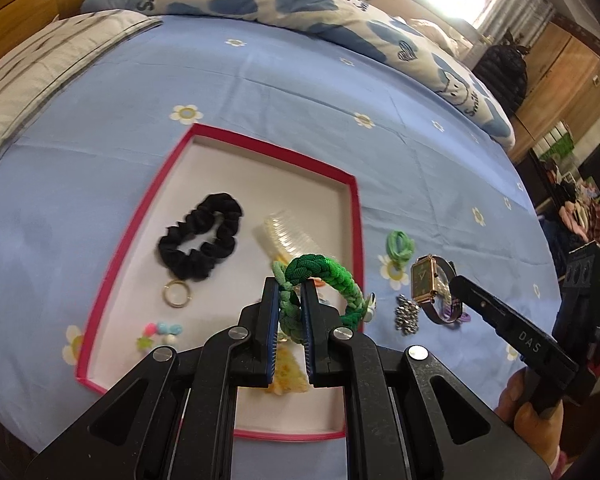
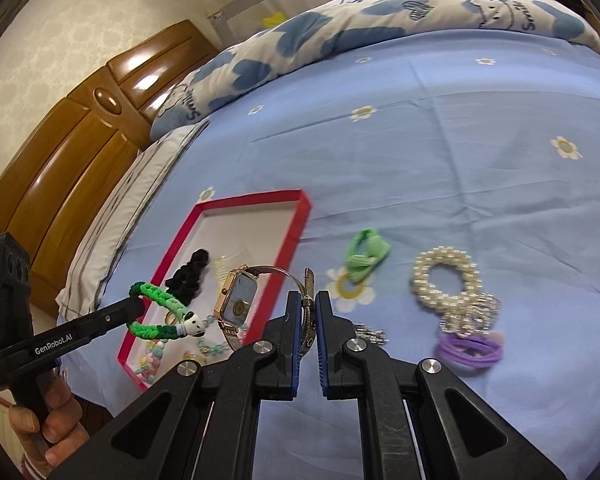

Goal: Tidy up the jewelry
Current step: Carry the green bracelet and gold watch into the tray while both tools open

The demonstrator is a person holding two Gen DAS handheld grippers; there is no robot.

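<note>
My left gripper [image 1: 290,286] is shut on a green braided bracelet [image 1: 332,276] and holds it over the right side of the red-rimmed tray [image 1: 352,216]. The bracelet also shows in the right wrist view [image 2: 156,300]. My right gripper [image 2: 309,298] is shut on the mesh strap of a gold-cased wristwatch [image 2: 236,296], held above the bed beside the tray's [image 2: 296,232] right rim. The watch shows in the left wrist view [image 1: 424,282]. In the tray lie a black scrunchie [image 1: 200,236], a clear comb [image 1: 288,236], a gold ring [image 1: 177,294] and coloured beads [image 1: 160,334].
On the blue flowered sheet [image 2: 440,152] right of the tray lie a light green hair tie [image 2: 366,256], a pearl bracelet [image 2: 446,276], purple hair ties [image 2: 470,350] and a silver bead piece [image 1: 407,316]. A folded quilt [image 2: 340,28] and a striped pillow [image 1: 40,68] lie at the far side.
</note>
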